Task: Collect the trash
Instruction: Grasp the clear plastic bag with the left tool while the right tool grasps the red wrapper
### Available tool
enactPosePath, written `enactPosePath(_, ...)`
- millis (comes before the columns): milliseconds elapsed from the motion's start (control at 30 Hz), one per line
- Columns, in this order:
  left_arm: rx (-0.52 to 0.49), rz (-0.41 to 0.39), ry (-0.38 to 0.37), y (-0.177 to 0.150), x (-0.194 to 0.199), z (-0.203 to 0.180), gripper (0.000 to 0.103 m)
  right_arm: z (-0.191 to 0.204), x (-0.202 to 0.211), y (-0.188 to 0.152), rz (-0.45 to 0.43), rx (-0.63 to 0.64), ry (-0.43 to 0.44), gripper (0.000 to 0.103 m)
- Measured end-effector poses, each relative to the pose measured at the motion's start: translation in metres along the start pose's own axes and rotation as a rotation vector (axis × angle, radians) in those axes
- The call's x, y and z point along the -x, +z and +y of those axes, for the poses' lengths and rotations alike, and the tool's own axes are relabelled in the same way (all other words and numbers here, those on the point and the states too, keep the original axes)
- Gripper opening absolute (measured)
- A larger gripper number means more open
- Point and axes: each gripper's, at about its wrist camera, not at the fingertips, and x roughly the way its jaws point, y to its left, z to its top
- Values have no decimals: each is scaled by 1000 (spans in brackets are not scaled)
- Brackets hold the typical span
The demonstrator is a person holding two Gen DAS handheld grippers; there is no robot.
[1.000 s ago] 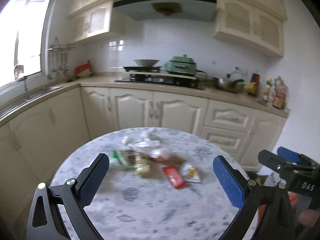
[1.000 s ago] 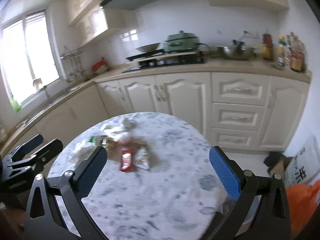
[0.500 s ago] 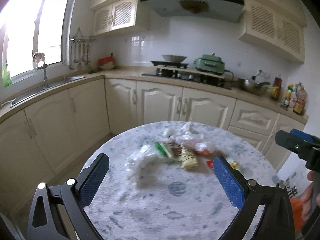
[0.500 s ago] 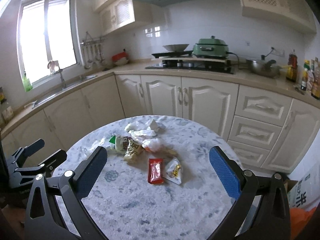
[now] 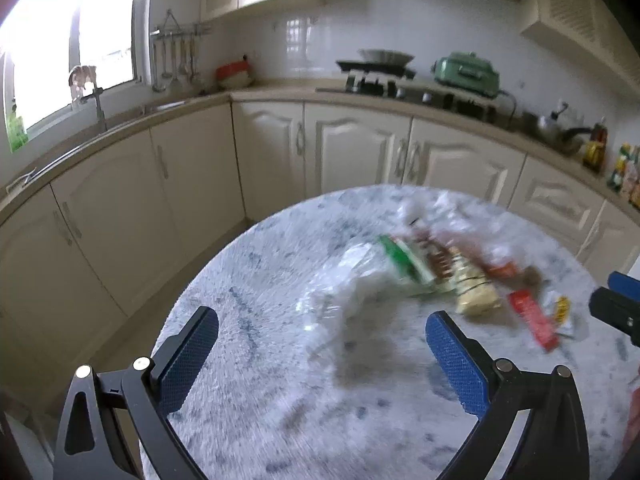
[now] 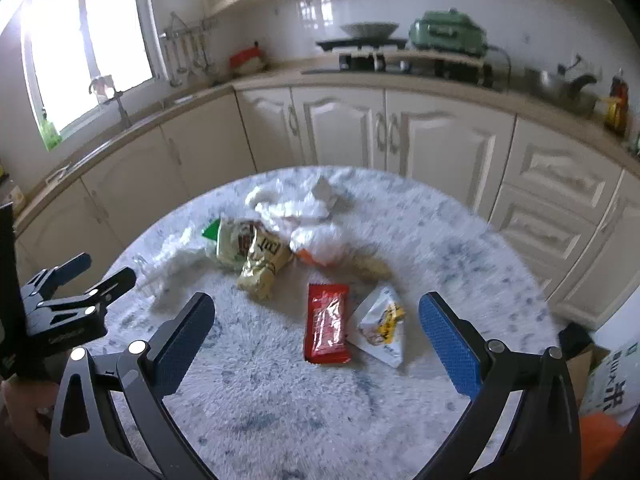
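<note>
Approach step: both the left hand-held gripper (image 5: 322,334) and right hand-held gripper (image 6: 316,318) hover spread and empty over the marble surface (image 6: 280,400); wrappers sit mid-surface, red packet (image 6: 327,322) nearest right, probably the first pinch.

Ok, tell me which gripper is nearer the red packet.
Right. The right gripper hangs open right over the red packet; the left gripper, also open, sits off to its left, by the clear plastic bag.

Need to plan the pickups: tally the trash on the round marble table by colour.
Red flat sachet: 1
White packet with yellow print: 1
Beige snack bag: 1
Green-cornered wrapper: 1
Clear plastic bag: 1
White crumpled tissues or bags: cannot count
Total: at least 6
</note>
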Motion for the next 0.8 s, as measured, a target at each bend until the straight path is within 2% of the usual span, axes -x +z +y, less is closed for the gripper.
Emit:
enactPosePath(100, -26, 32, 32, 7, -27, -1, 102, -3, -19, -5, 42, -17, 23, 100)
enactPosePath(133, -30, 42, 40, 12, -36, -1, 102, -3, -25, -6, 59, -18, 35, 93)
enactPosePath(233, -39, 63, 38, 24, -62, 0, 102, -1, -39, -6, 91, -16, 71, 86)
enactPosePath(400, -64, 115, 24, 42, -100, -8, 101, -4, -64, -10, 143, -15, 52, 67)
enactPosePath(433, -67, 127, 20, 45, -106, -10, 95, -4, -68, -11, 150, -15, 47, 60)
enactPosePath(467, -71, 134, 10, 47, -110, -11, 85, -5, -71, -12, 150, -10, 34, 51)
enactPosePath(500, -75, 147, -4, 50, -116, -13, 77, -5, -72, -12, 141, 2, 16, 48)
enactPosePath(533, -78, 167, -22, 53, -122, -14, 55, -5, -72, -12, 137, 8, 8, 43)
enactPosePath(567, -79, 187, -41, 52, -126, -16, 48, -5, -73, -12, 138, 13, 1, 40)
enactPosePath(633, -66, 180, -69, 57, -129, -14, 29, -3, -71, -14, 139, 37, -4, 31)
enactPosePath(700, -63, 173, -77, 59, -130, -14, 25, 1, -67, -19, 141, 57, 5, 29)
enactPosePath(800, -28, 163, -98, 59, -129, -7, 24, 0, -57, -26, 129, 53, 13, 17)
